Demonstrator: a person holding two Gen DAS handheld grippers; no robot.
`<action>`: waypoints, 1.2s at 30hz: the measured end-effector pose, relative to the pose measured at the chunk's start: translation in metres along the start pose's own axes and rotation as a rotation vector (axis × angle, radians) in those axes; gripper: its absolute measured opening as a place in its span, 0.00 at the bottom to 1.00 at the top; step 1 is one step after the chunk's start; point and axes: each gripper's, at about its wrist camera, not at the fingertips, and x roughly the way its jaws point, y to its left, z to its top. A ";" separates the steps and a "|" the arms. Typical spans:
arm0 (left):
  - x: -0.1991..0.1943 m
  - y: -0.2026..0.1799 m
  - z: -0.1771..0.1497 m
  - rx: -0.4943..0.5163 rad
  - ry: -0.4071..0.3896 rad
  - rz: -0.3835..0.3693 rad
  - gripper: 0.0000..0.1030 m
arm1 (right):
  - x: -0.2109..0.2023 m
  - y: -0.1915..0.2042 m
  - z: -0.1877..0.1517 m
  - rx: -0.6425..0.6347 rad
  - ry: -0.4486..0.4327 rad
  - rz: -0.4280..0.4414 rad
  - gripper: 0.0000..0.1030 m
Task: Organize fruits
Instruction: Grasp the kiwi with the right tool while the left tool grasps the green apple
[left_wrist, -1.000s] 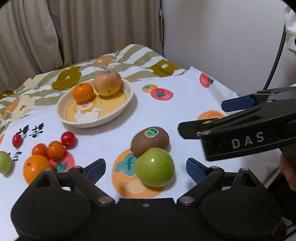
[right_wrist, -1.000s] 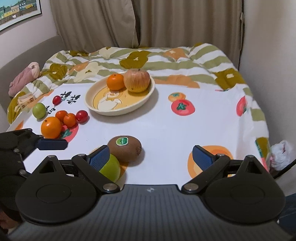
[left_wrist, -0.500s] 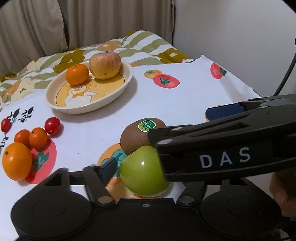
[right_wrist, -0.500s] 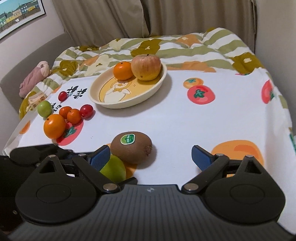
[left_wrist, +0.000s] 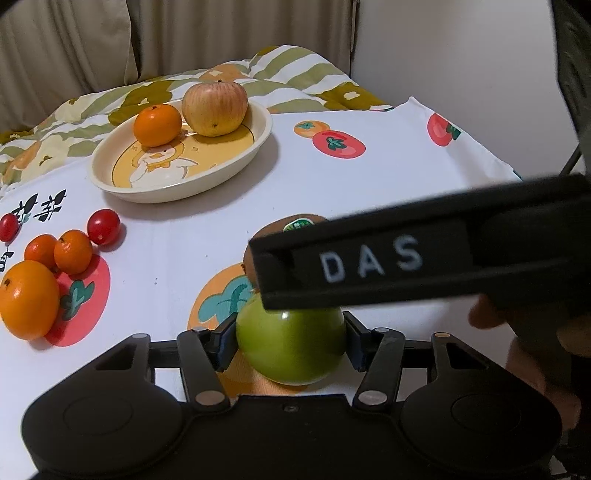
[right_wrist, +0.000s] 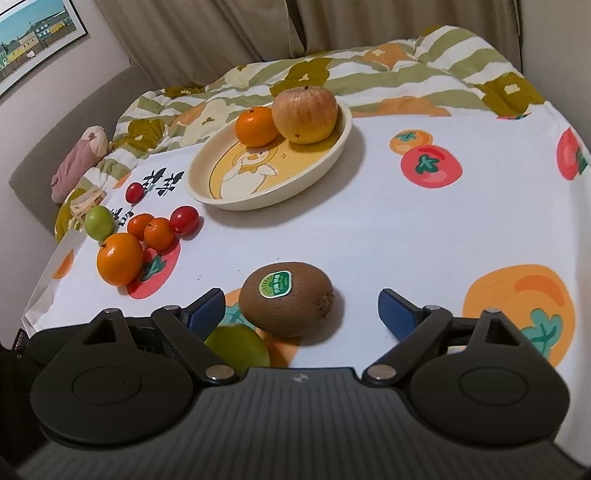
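My left gripper (left_wrist: 290, 341) is shut on a green apple (left_wrist: 291, 345) that rests on the printed cloth near the front edge; the apple also shows in the right wrist view (right_wrist: 238, 347). My right gripper (right_wrist: 301, 308) is open with a brown kiwi (right_wrist: 286, 299) between its fingers, not touching. In the left wrist view the right gripper's black body (left_wrist: 406, 254) crosses in front and hides most of the kiwi (left_wrist: 291, 225). A cream plate (right_wrist: 221, 195) at the back holds a mandarin (right_wrist: 256, 125) and a red-yellow apple (right_wrist: 304, 114).
At the left lie a large orange (right_wrist: 120, 258), two small mandarins (right_wrist: 151, 229), two cherry tomatoes (right_wrist: 184, 219) and a small green fruit (right_wrist: 99, 222). A striped quilt (right_wrist: 369, 70) lies behind the cloth. The cloth's edge drops off at the left and right.
My left gripper has closed on the green apple. My right gripper has moved forward and left, its open fingers now either side of the kiwi.
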 end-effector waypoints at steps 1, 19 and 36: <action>-0.001 0.001 -0.002 0.005 0.001 0.003 0.59 | 0.001 0.001 0.000 0.002 0.003 0.003 0.99; -0.014 0.036 -0.014 -0.040 0.006 0.106 0.59 | 0.023 0.024 -0.001 -0.078 0.014 -0.036 0.85; -0.041 0.062 -0.014 -0.135 -0.017 0.184 0.59 | 0.010 0.036 0.009 -0.140 -0.011 -0.065 0.78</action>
